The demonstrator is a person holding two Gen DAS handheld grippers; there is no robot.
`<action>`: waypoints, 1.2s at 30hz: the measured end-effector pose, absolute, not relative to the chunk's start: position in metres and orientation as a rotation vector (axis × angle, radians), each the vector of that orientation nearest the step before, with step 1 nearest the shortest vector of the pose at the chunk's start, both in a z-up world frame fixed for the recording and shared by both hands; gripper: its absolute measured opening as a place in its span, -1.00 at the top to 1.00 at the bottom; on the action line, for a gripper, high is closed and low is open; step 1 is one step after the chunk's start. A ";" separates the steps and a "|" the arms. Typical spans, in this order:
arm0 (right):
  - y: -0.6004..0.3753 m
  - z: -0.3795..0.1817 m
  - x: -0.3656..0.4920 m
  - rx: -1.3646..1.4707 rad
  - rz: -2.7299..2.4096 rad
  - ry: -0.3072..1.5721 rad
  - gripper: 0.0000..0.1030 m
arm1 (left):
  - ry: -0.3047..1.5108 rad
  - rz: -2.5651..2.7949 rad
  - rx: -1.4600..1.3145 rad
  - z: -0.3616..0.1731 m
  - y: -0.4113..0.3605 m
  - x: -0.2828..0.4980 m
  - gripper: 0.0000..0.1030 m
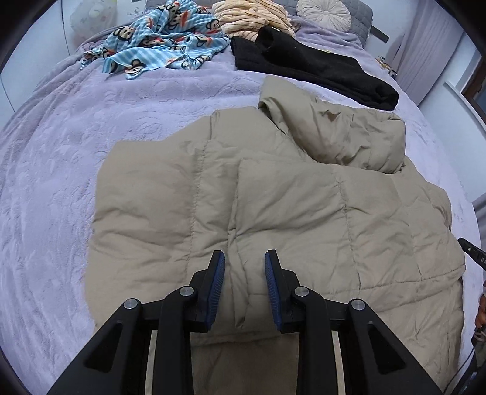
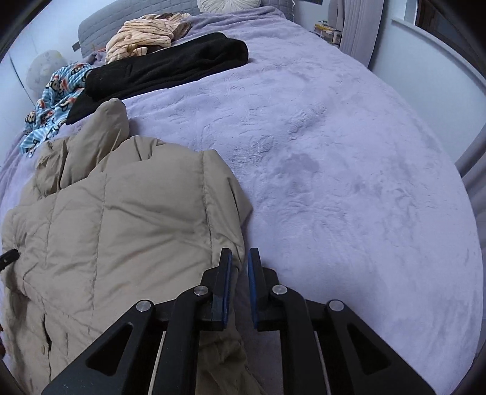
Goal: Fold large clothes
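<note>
A large beige quilted puffer jacket (image 1: 273,194) lies spread on the lilac bed cover (image 1: 91,127), its hood bunched at the far right. My left gripper (image 1: 244,261) is open just above the jacket's near middle, holding nothing. In the right wrist view the jacket (image 2: 121,218) fills the left half. My right gripper (image 2: 240,258) has its jaws narrowly apart at the jacket's right edge, with beige fabric running between the fingers; I cannot tell if they pinch it. The right gripper's tip shows at the right edge of the left wrist view (image 1: 474,252).
A black garment (image 1: 313,70) lies beyond the jacket. A blue monkey-print cloth (image 1: 161,45) and a striped peach garment (image 1: 252,15) lie at the bed's head by a round cushion (image 1: 323,12). Bare lilac cover (image 2: 349,170) stretches right of the jacket. A wall and curtain (image 2: 355,24) bound the right.
</note>
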State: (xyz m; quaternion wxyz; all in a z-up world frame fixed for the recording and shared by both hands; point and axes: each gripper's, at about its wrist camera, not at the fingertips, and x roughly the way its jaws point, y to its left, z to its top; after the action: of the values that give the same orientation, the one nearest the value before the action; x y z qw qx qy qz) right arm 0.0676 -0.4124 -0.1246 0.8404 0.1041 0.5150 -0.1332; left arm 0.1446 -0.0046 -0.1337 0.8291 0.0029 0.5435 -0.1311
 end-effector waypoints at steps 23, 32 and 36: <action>-0.357 -0.105 -0.049 0.515 -0.113 1.194 0.65 | 1.143 -0.153 0.073 -0.092 0.014 0.023 -1.00; -0.336 -0.112 -0.069 0.541 -0.065 1.251 0.34 | 1.259 -0.139 0.031 -0.107 0.026 -0.012 -1.00; -0.325 -0.109 -0.083 0.563 -0.061 1.260 -0.02 | 1.289 -0.142 0.013 -0.105 0.036 -0.029 -1.00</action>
State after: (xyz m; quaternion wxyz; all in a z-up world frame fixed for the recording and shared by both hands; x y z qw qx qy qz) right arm -0.0826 -0.3251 -0.1088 0.7709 0.2595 0.5810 -0.0282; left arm -0.0285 0.0362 -0.1048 0.7970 0.0061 0.6003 -0.0661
